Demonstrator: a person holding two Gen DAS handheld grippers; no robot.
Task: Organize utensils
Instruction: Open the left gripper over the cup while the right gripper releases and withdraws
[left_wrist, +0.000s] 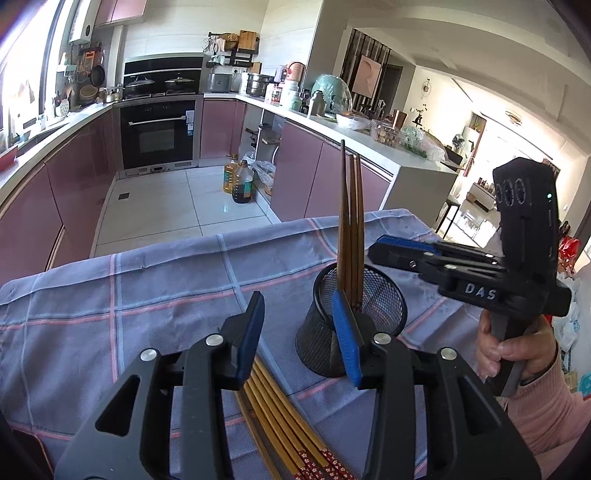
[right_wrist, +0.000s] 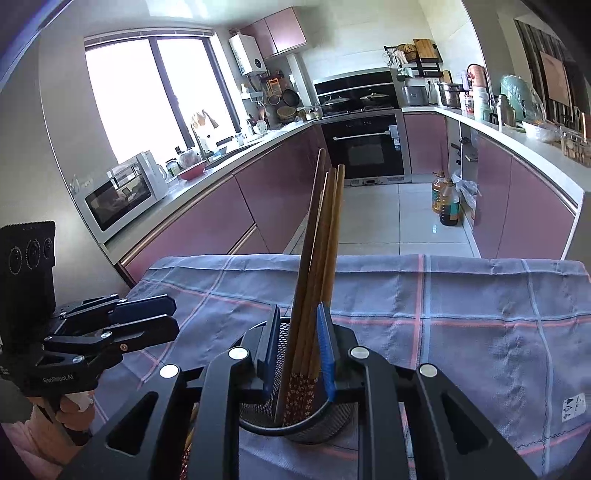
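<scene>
Chopsticks (right_wrist: 317, 266) stand upright in a black mesh cup (left_wrist: 351, 321) on the checked cloth (left_wrist: 147, 295) over the table, between the right tool's (right_wrist: 301, 347) slightly parted fingers, which look clear of them. More chopsticks (left_wrist: 280, 417) lie flat below the left tool (left_wrist: 299, 332), partly open and empty.

One mesh cup (left_wrist: 356, 317) — three upright chopsticks (left_wrist: 351, 221), two claws.
</scene>
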